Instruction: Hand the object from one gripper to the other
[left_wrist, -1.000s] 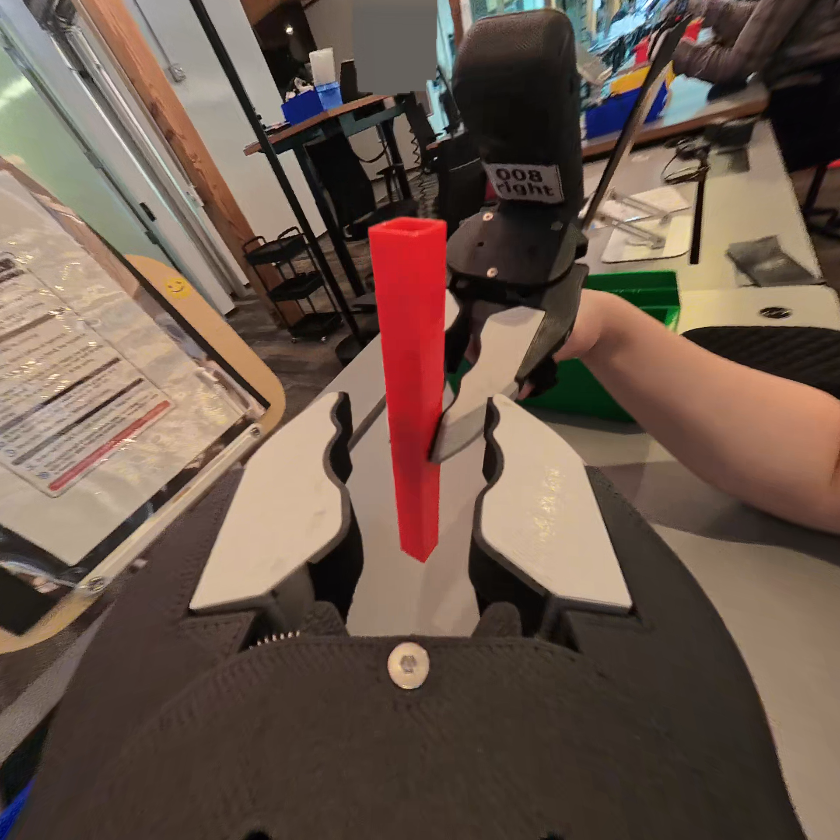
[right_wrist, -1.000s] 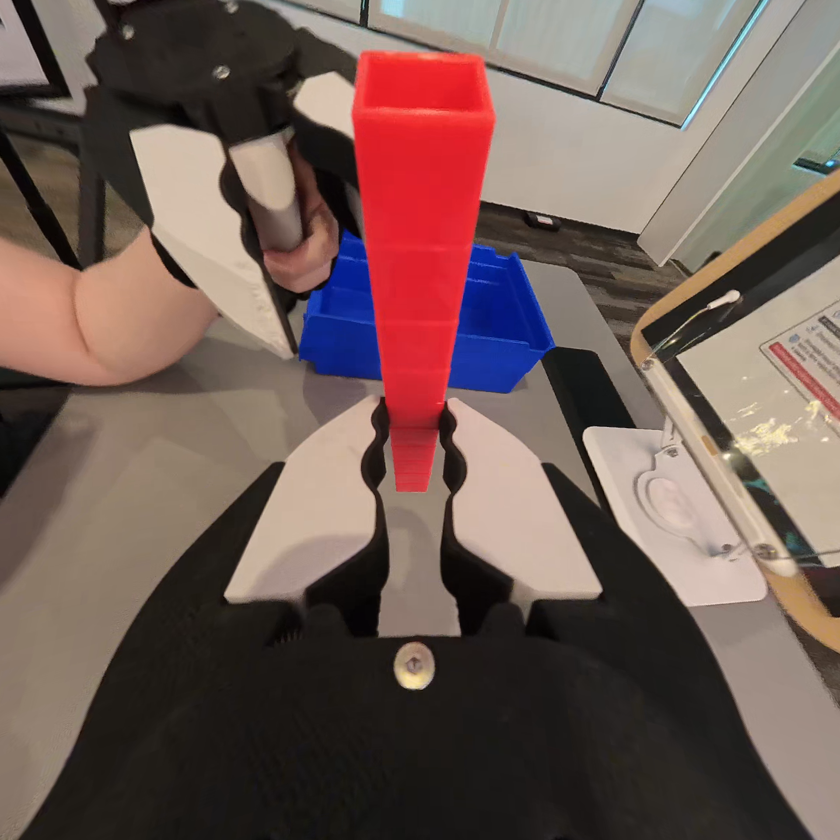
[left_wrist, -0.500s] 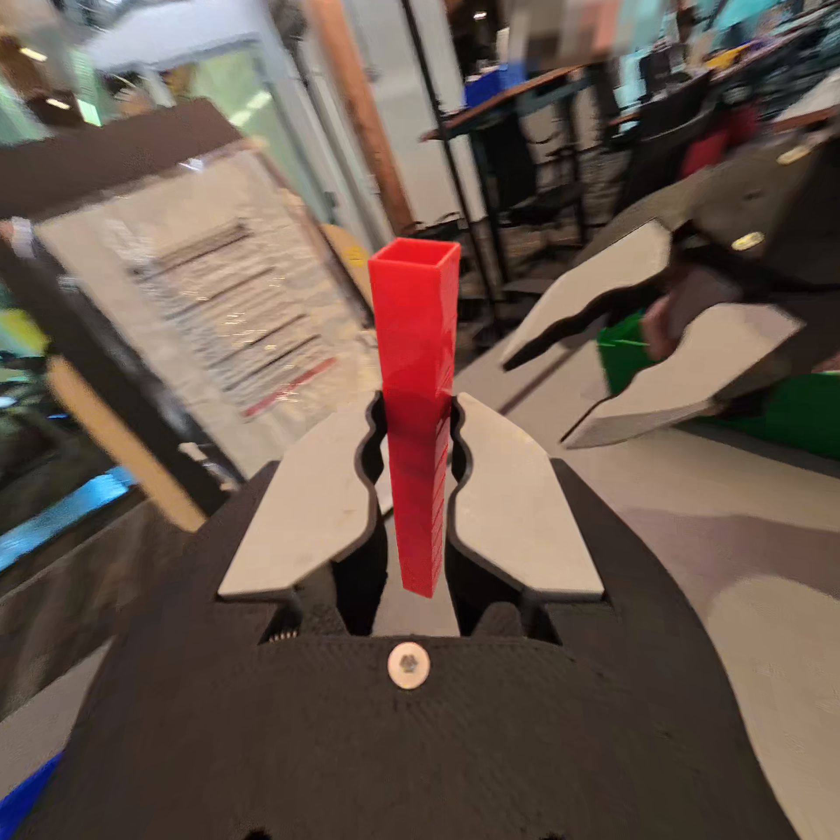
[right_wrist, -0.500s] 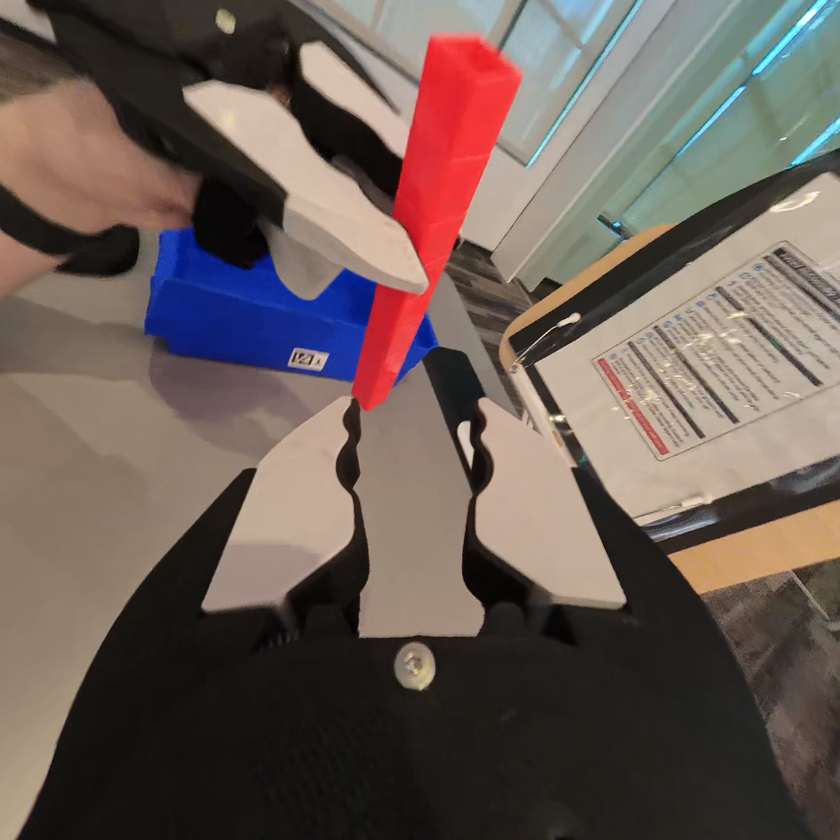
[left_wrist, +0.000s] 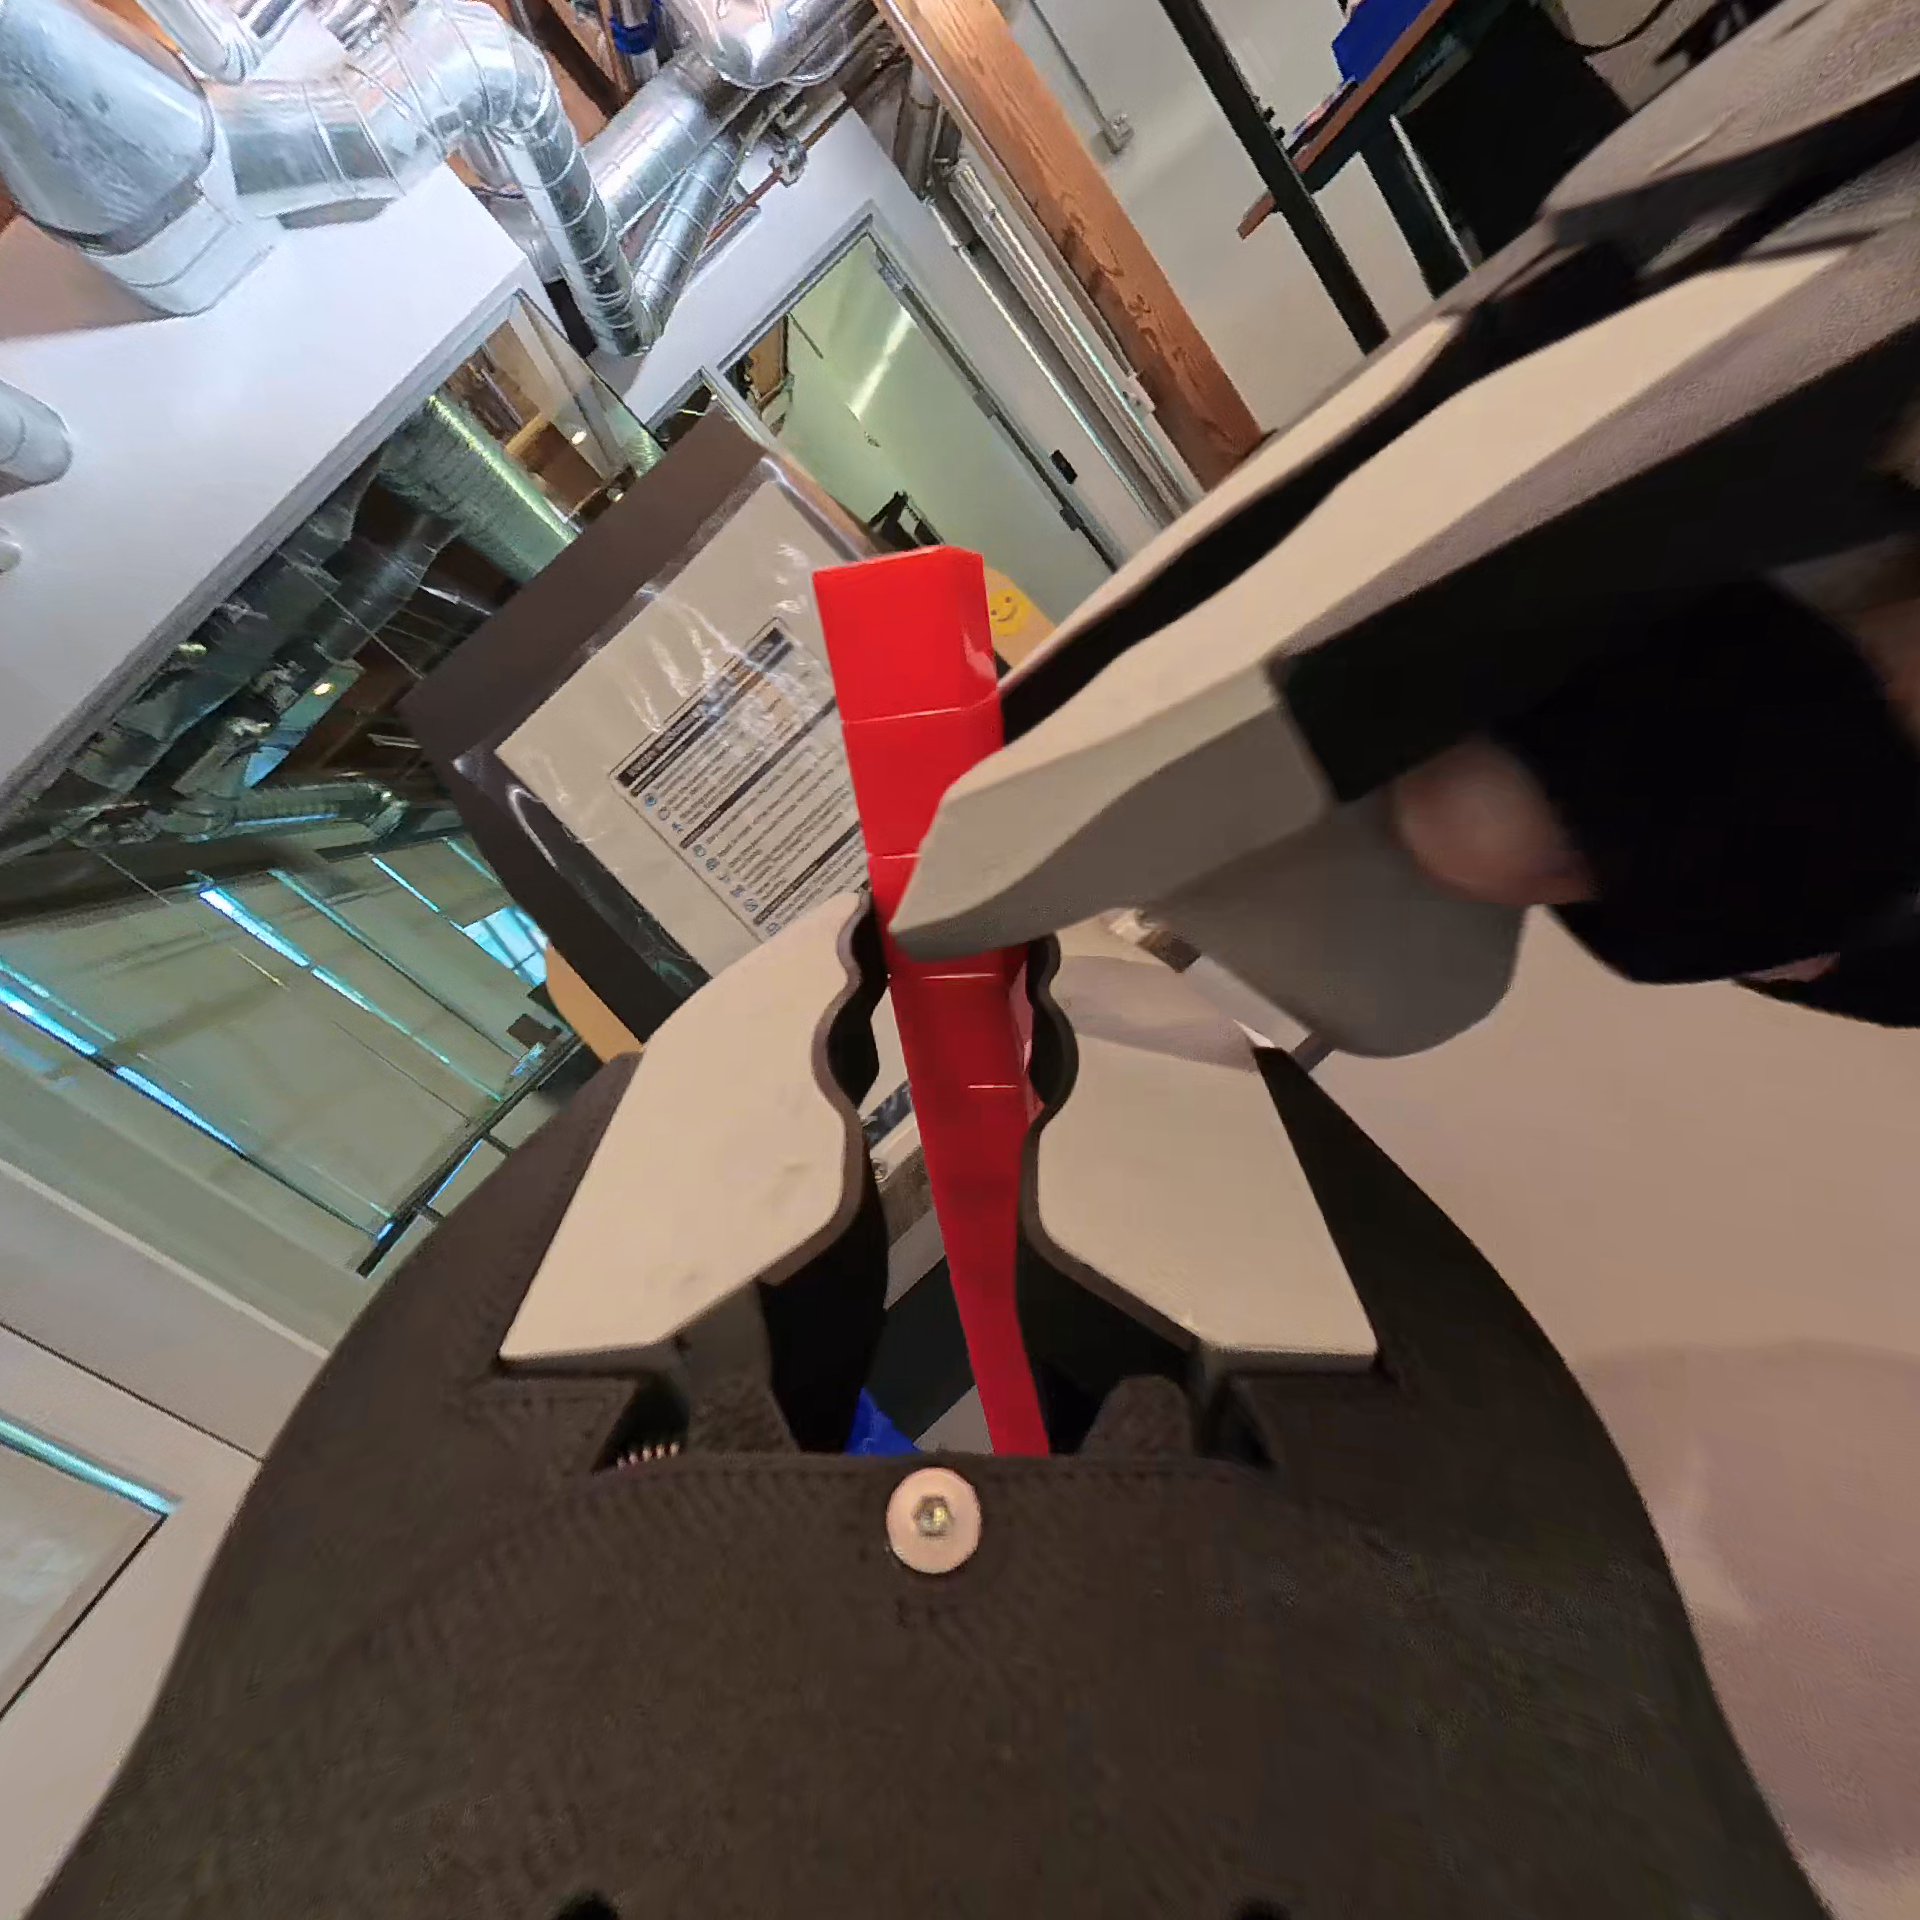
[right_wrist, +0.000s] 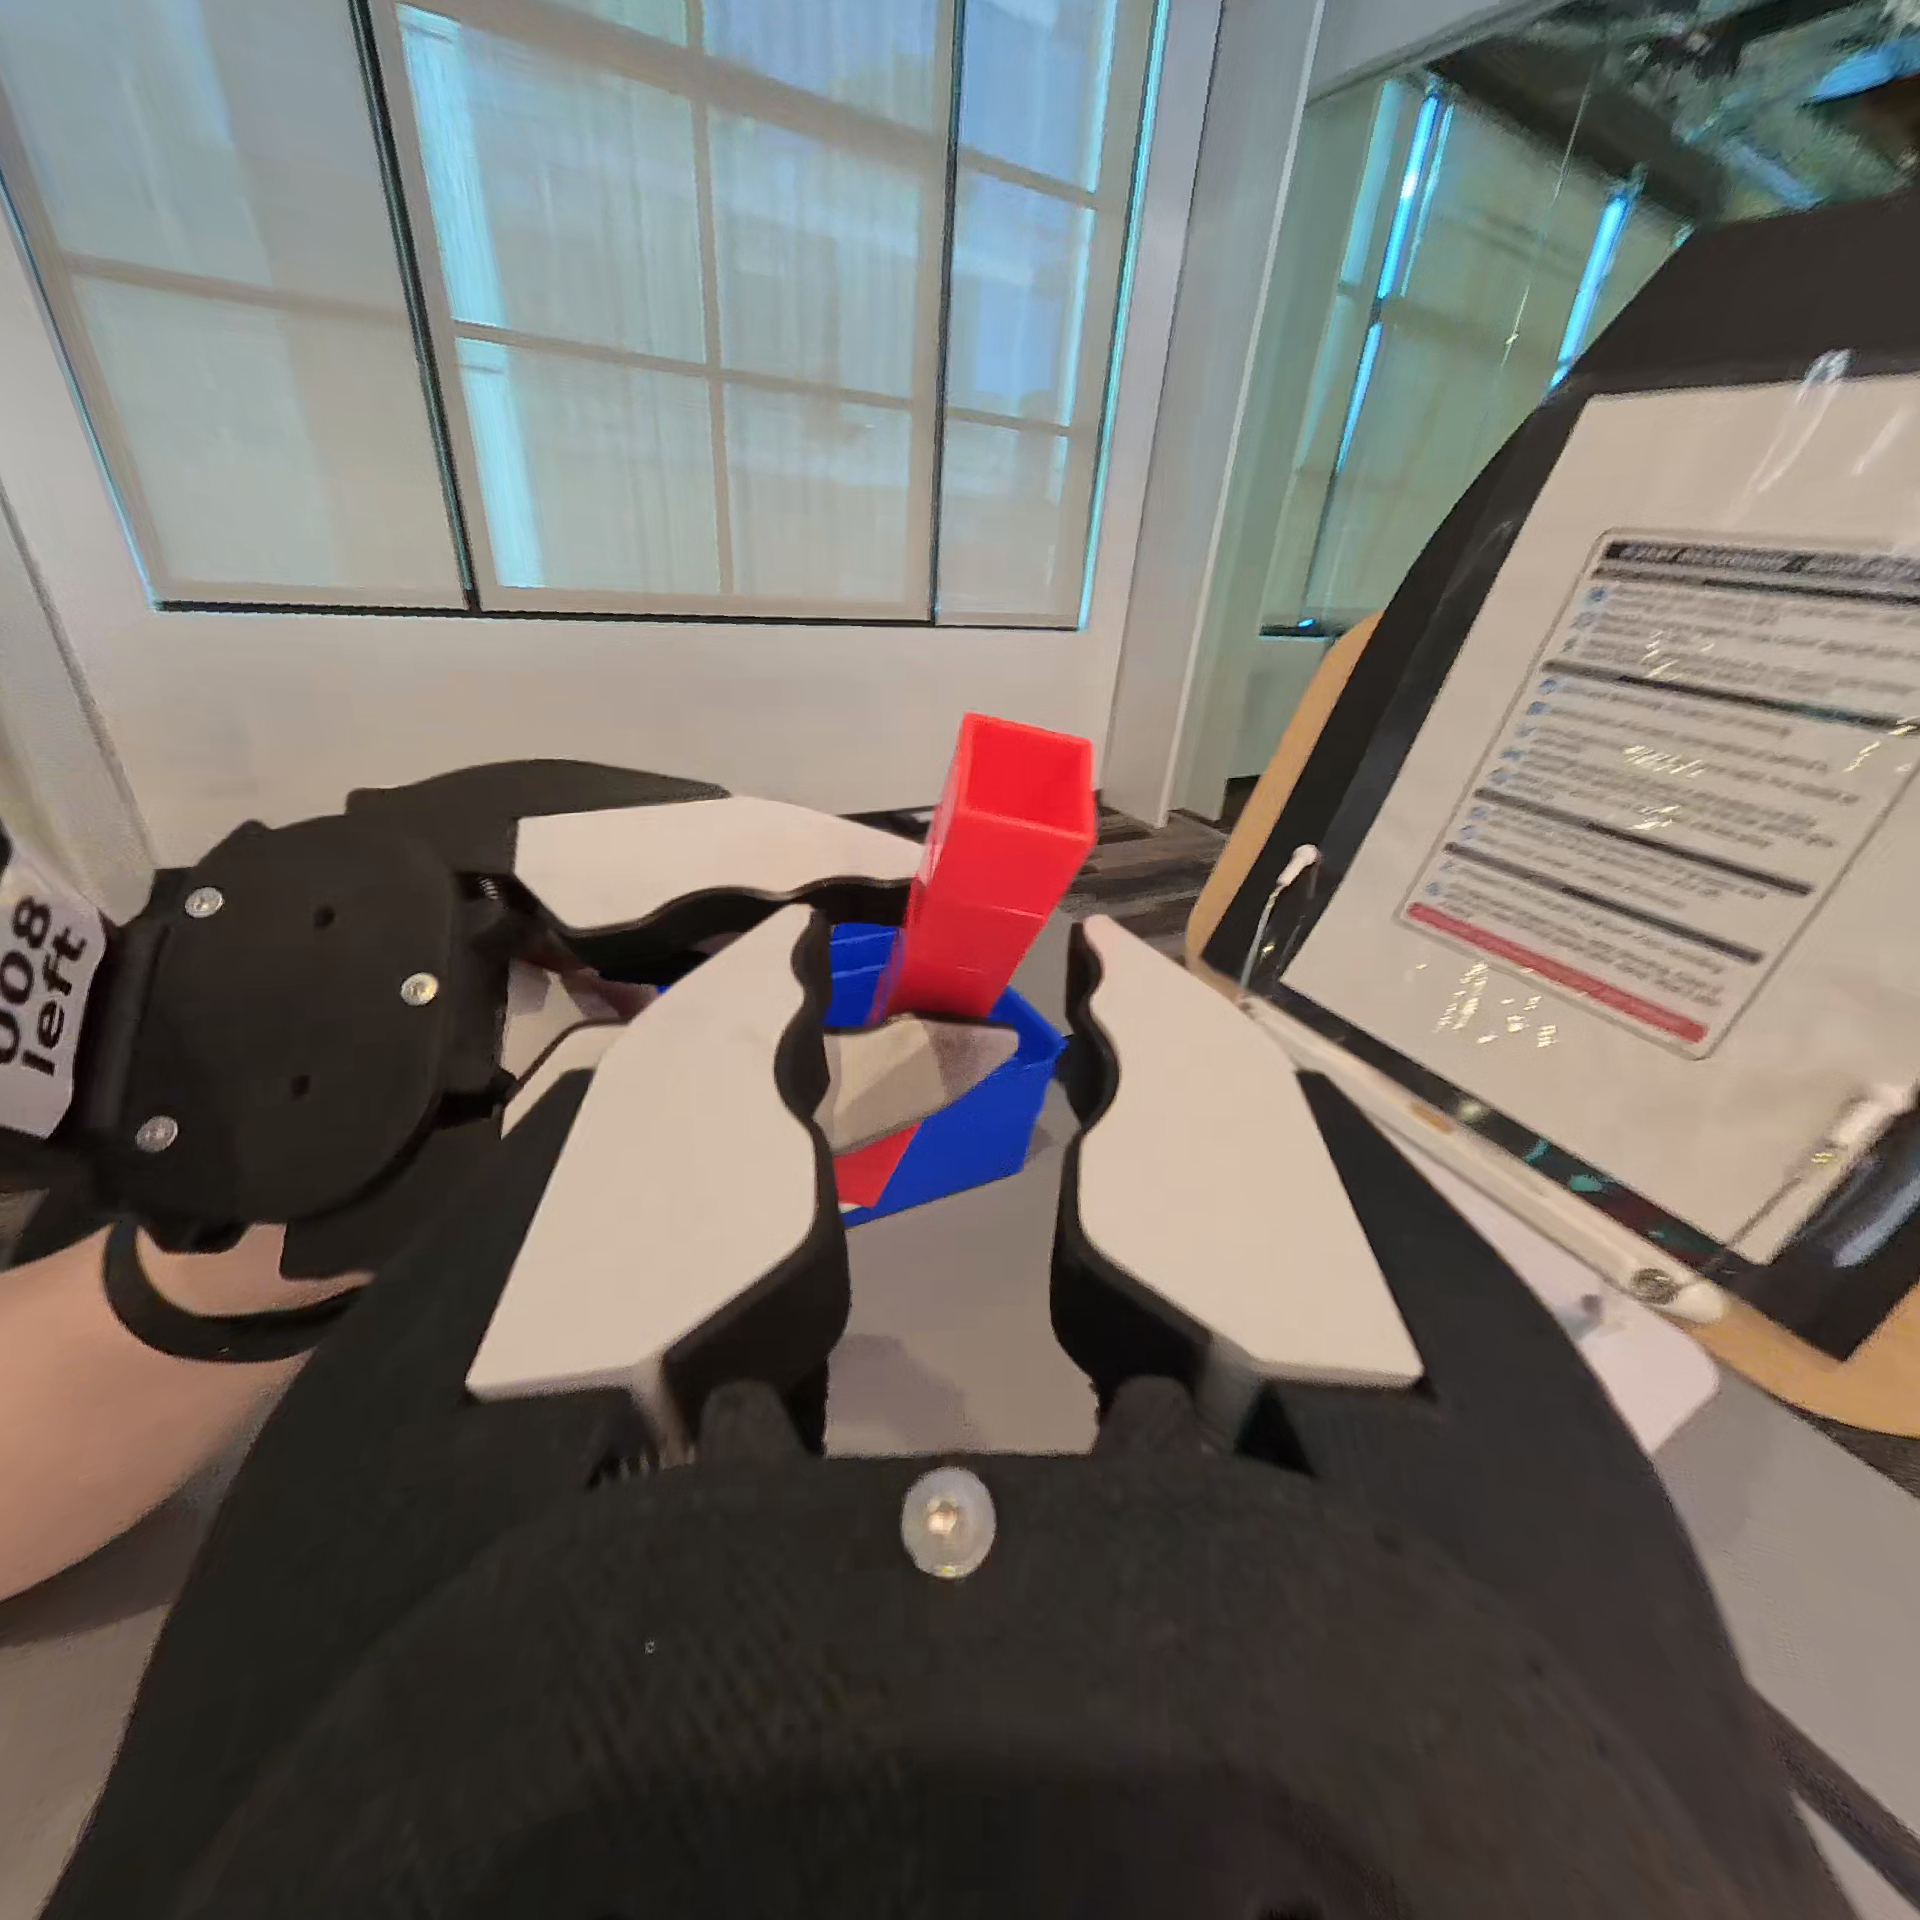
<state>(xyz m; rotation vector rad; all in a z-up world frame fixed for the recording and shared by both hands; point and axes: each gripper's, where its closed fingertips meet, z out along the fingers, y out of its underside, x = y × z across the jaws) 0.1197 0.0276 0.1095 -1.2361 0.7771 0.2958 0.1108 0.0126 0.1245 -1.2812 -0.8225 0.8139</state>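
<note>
A long red square tube (left_wrist: 914, 727) stands upright in my left gripper (left_wrist: 951, 966), which is shut on its lower part. In the right wrist view the tube (right_wrist: 1003, 873) tilts a little, and the left gripper comes in from the left. My right gripper (right_wrist: 940, 935) is open with a wide gap and faces the tube just past its fingertips. In the left wrist view the right gripper (left_wrist: 956, 800) comes in from the upper right, with one finger (left_wrist: 1122, 790) crossing in front of the tube. I see no grip by it.
A blue bin (right_wrist: 977, 1132) sits on the grey table (left_wrist: 1558, 1195) behind the tube. A black board with a laminated sheet (right_wrist: 1662, 831) stands at the table's right edge; it also shows in the left wrist view (left_wrist: 707, 748). A person's forearm (right_wrist: 94, 1434) is at the left.
A second ago my right gripper held the tube and the left was open. The left then shut on it and the right let go. The open right gripper has now come back close.
</note>
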